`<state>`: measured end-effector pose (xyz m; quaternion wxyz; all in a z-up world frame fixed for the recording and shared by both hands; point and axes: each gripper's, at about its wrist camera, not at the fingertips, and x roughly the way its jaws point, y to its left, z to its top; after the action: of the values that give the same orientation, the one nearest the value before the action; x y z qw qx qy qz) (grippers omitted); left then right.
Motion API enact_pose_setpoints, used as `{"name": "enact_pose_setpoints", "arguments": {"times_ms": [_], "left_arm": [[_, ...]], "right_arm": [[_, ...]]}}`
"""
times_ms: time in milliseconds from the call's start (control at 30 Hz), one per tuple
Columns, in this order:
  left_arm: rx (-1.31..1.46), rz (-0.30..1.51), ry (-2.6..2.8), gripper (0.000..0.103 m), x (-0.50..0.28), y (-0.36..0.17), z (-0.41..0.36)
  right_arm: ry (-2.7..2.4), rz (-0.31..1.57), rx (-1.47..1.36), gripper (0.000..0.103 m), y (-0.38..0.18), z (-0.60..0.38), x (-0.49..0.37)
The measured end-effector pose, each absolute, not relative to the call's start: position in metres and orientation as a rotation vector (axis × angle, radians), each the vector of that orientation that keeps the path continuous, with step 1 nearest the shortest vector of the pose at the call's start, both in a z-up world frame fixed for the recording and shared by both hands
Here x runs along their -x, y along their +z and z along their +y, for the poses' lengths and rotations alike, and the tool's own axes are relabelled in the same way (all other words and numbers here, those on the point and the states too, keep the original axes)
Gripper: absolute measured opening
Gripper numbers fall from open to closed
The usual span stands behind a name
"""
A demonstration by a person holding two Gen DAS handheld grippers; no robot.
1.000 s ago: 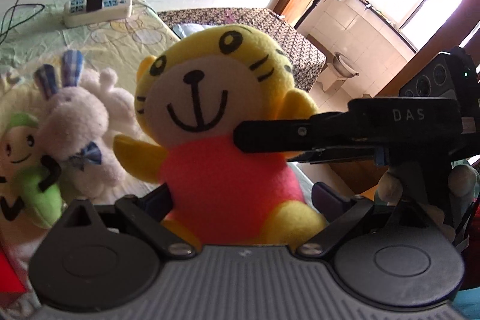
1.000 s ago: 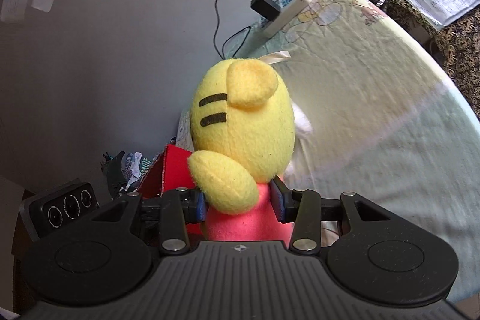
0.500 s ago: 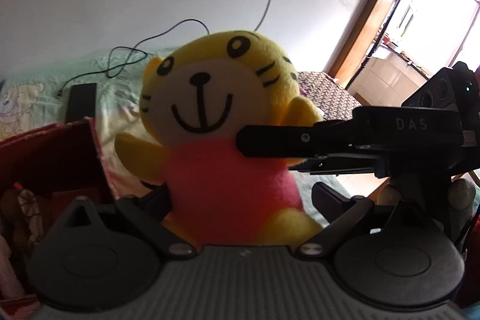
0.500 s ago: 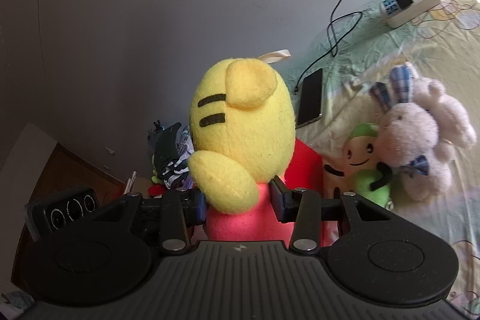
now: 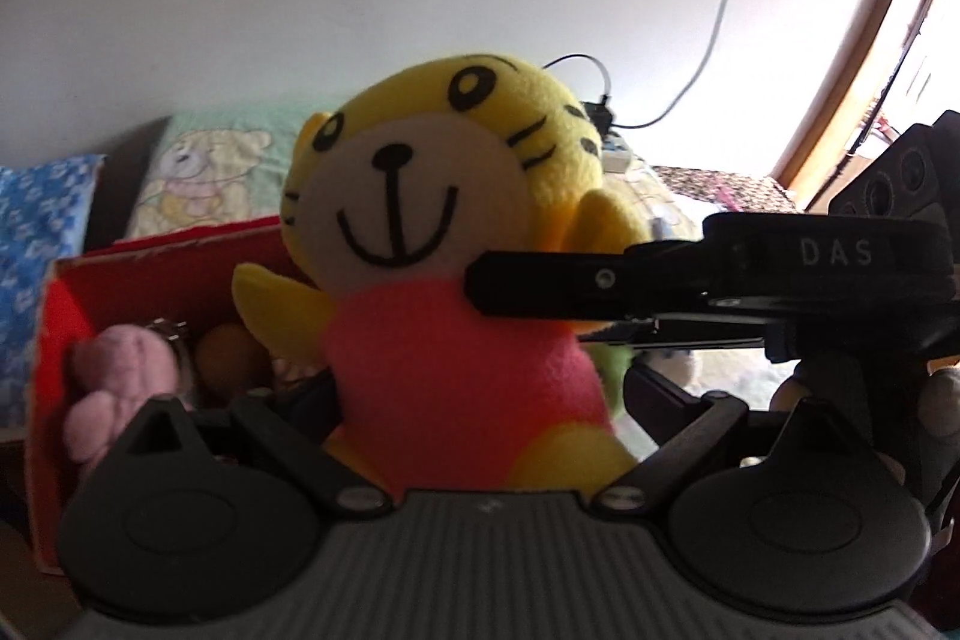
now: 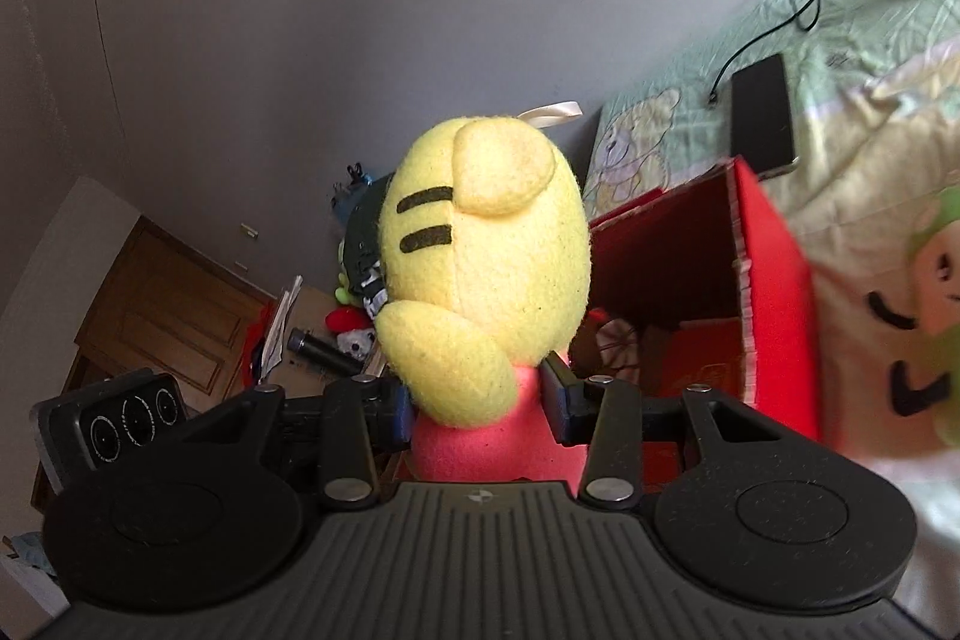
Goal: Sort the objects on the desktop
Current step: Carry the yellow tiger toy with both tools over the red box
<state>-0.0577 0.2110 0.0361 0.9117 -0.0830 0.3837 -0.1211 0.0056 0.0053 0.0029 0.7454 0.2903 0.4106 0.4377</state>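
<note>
While I hold the tiger toy point(image 5: 462, 340) up over the red box point(image 5: 54, 316), both tongs have it: my left tongs point(image 5: 480, 394) are pinching its pink belly low down, and my right tongs point(image 6: 480, 400) are pinching the same pink body from the back, just under the arm.

Going left to right from the left tongs: the box sits left of and behind the fingers, open on top. A pink plush point(image 5: 120, 382) and a brown round thing point(image 5: 231, 358) already lie inside, so I judge part of the sort done. The tiger is dead ahead, upright, face toward the left camera. The right tongs cross in from the right at its neck.

From the right tongs: the tiger's yellow head is straight ahead, the box just right of and beyond the fingers, with some room left in it. Further right a green-and-cream plush point(image 6: 924, 316) lies on the sheet point(image 6: 870, 112), outside the box, so at least that one is left.

My read: tiger not yet dropped; next is lower and release, one pair first.
</note>
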Motion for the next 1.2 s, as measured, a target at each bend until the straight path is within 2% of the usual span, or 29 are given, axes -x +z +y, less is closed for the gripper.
{"name": "enact_pose_setpoints", "arguments": {"times_ms": [367,1200], "left_arm": [[0.202,0.851,-0.162,0.096,0.056,0.002,0.268],[0.232,0.985,-0.149,0.094,0.038,-0.043,0.283]], "right_arm": [[0.963,0.999,-0.618,0.044,-0.025,0.063,-0.019],[0.806,1.14,-0.472,0.043,-0.063,0.097,-0.034]]}}
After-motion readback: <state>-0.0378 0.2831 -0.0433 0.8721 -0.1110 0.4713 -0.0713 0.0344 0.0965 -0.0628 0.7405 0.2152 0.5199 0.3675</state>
